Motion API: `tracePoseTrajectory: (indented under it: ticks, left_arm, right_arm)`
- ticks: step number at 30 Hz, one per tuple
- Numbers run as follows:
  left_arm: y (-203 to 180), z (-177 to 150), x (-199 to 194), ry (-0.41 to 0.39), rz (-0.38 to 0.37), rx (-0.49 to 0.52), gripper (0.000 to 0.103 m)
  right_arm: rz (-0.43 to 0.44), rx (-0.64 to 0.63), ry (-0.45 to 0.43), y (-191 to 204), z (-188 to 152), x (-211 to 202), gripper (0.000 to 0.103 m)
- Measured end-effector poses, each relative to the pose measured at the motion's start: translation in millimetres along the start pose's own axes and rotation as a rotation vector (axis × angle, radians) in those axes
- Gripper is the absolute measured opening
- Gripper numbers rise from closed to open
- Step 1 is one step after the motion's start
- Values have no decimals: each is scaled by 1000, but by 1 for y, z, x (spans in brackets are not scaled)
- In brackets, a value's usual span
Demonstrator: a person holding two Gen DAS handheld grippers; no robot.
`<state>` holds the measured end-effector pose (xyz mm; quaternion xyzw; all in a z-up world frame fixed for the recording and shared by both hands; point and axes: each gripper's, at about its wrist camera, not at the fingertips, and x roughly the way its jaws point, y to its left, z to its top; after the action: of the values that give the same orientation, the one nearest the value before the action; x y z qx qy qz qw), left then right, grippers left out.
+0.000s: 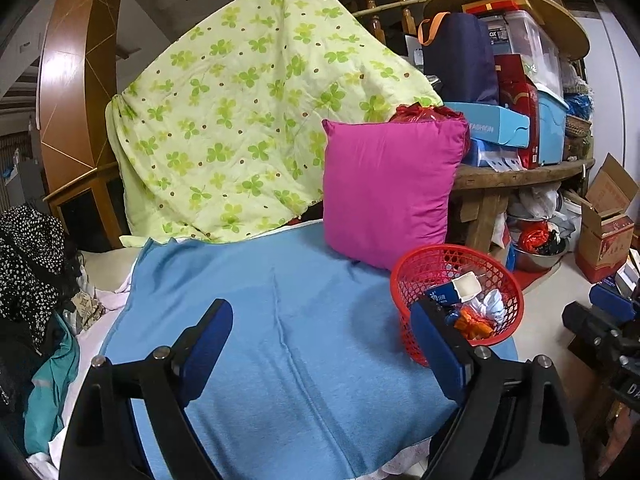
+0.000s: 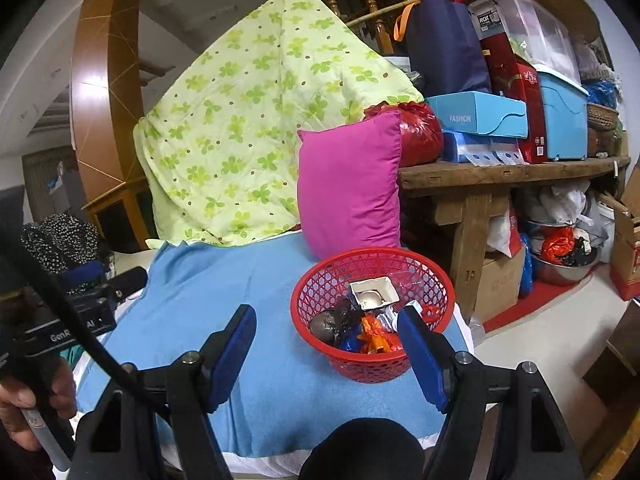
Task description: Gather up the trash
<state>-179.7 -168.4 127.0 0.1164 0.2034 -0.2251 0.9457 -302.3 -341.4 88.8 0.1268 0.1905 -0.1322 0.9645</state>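
Both claws wide apart, nothing between: left gripper (image 1: 322, 334) just left of red basket (image 2: 320, 280) (trash-filled, on blue blanket (image 1: 280, 320)), right gripper (image 2: 326, 338) before it

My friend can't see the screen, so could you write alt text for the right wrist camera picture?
A red mesh basket holding wrappers and an opened carton sits on a blue blanket, seen between the open, empty blue pads of the right hand-held gripper. Behind stand a magenta pillow, a clover-print quilt and a cluttered wooden shelf.
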Motion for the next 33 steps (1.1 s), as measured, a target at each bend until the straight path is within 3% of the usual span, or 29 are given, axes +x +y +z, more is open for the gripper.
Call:
tracePoseTrajectory:
  ticks: [13, 33]
  left_arm:
    - [5, -3, -18, -8, 19, -4, 91]
    - [15, -7, -28, -19, 25, -13, 91]
  right_arm:
    - [-56, -27, -15, 5, 0, -14, 76]
    - [-64, -45, -21, 22, -1, -9, 76]
